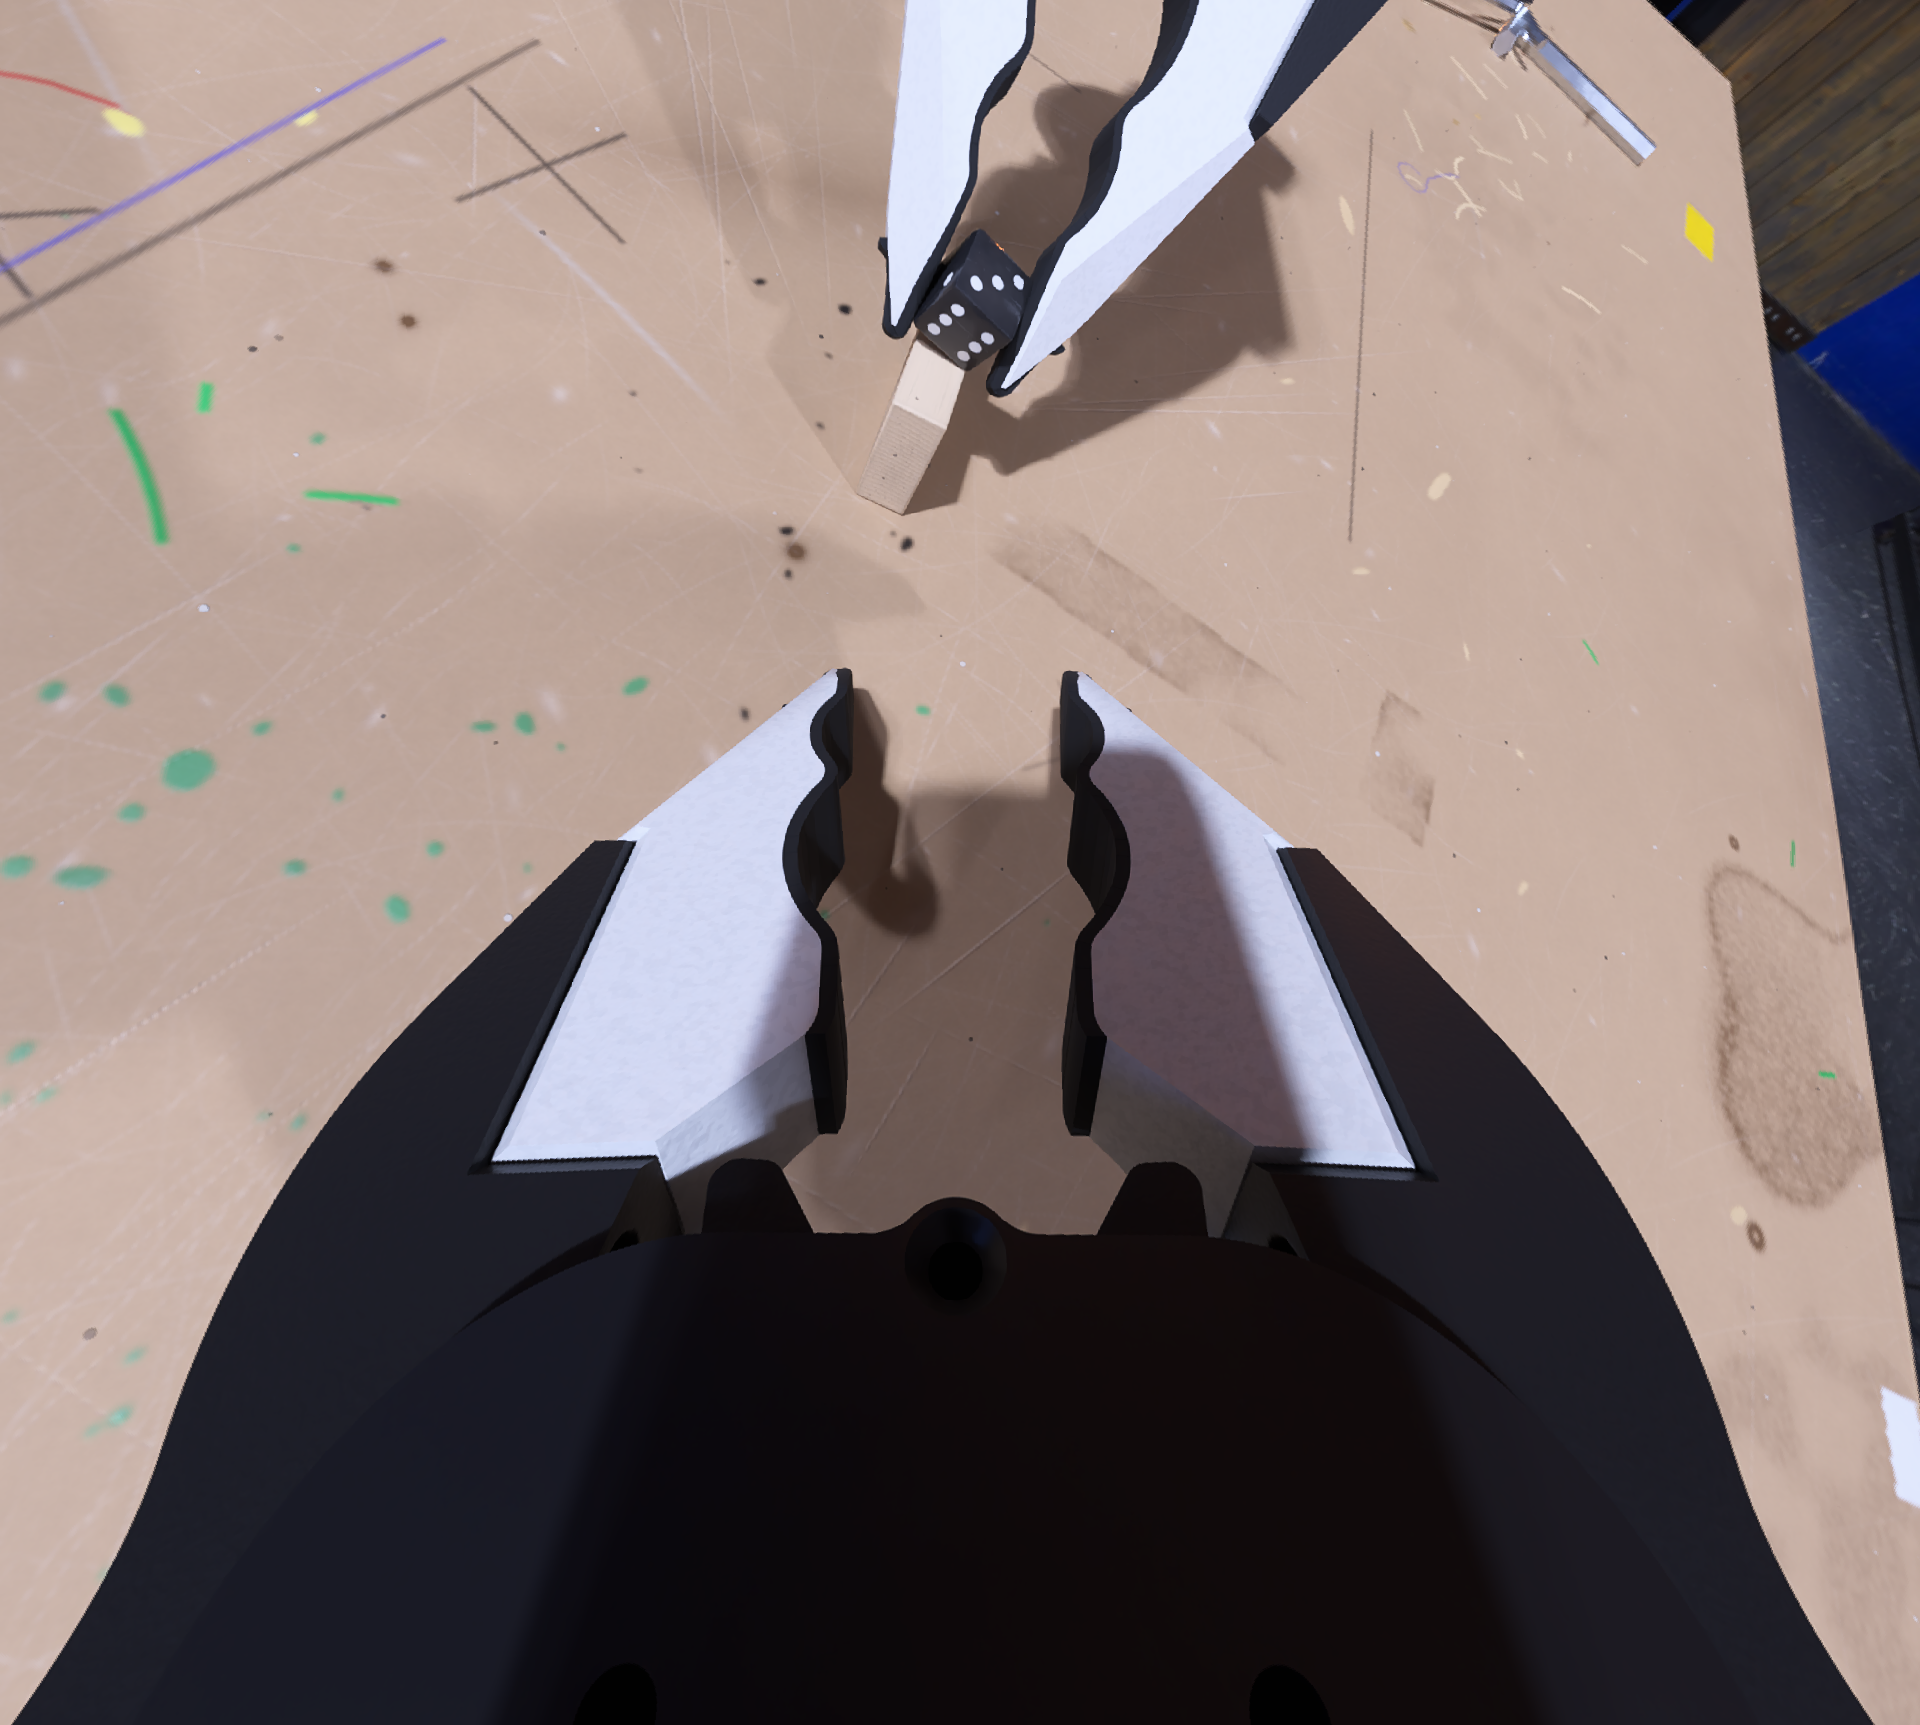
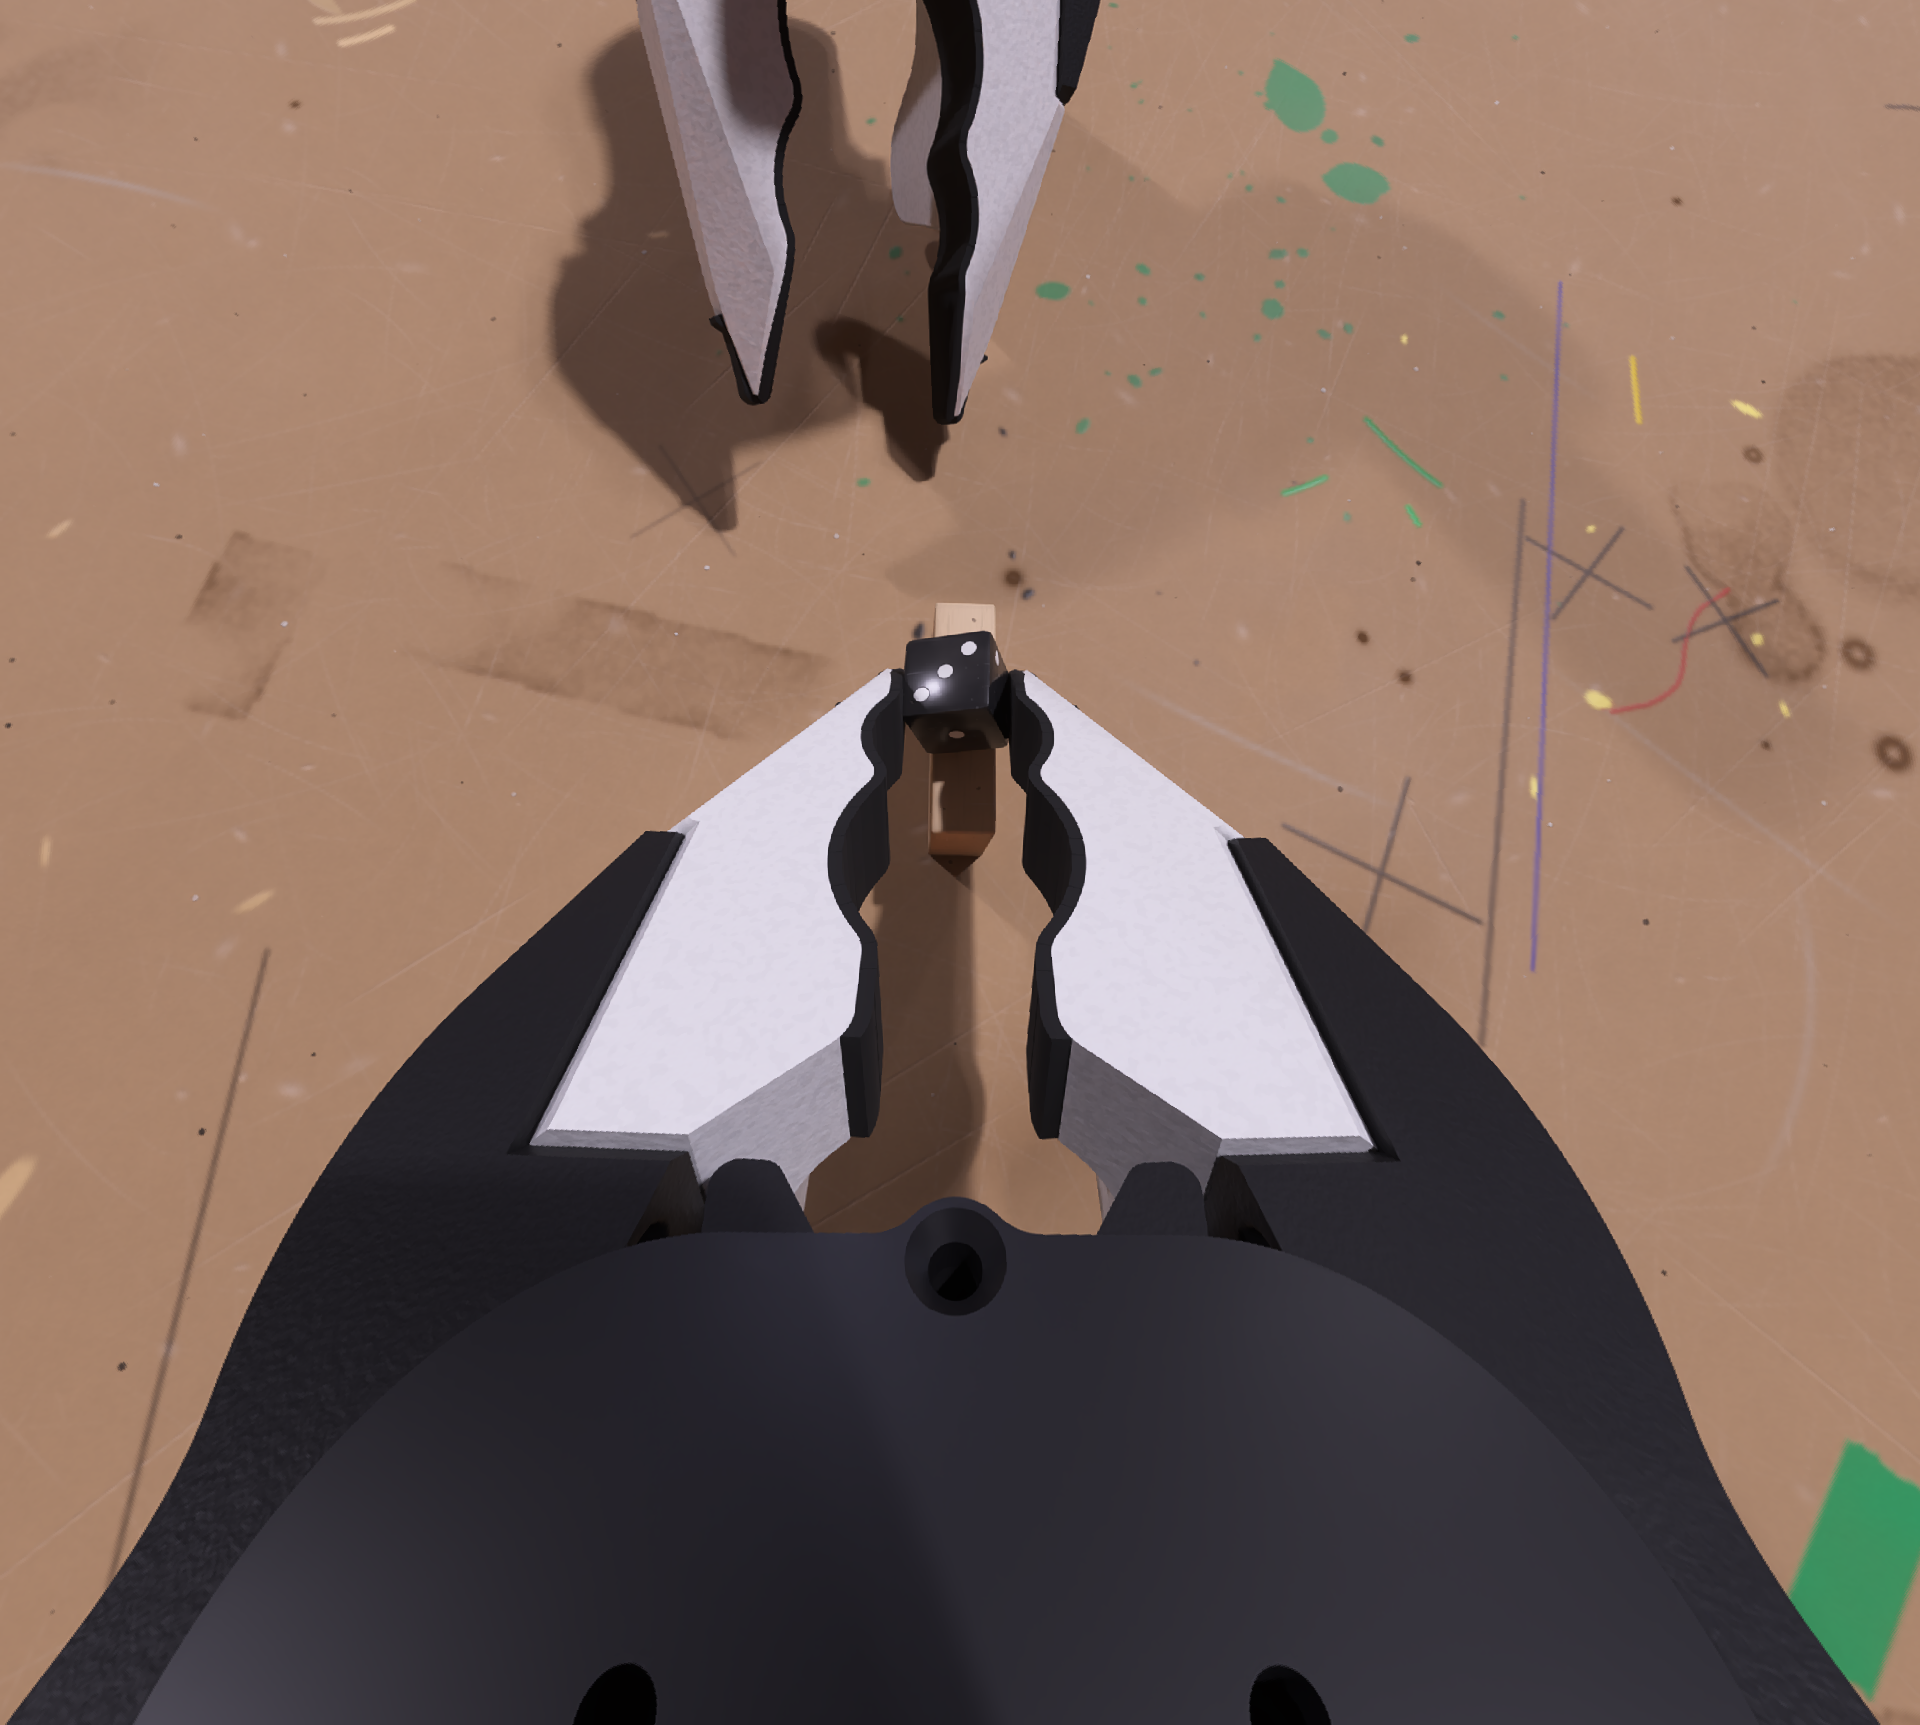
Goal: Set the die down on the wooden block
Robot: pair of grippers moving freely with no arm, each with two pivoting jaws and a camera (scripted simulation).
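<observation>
A black die (image 2: 951, 686) with white pips sits between the tips of my right gripper (image 2: 954, 688), which is shut on it. In the left wrist view the same die (image 1: 971, 311) is held by that gripper (image 1: 961, 345) right over the top of a pale wooden block (image 1: 912, 426) standing on the table; whether the die touches the block I cannot tell. The block (image 2: 961, 802) shows below the die in the right wrist view. My left gripper (image 1: 954, 688) is open and empty, hovering a short way in front of the block. It also shows in the right wrist view (image 2: 847, 402).
The brown tabletop (image 1: 416, 584) carries paint spots, pen lines and scorch marks. A metal tool (image 1: 1538, 49) lies at the far right near the table edge (image 1: 1787, 532). A yellow tag (image 1: 1700, 231) and a green tape strip (image 2: 1860, 1561) lie on the surface.
</observation>
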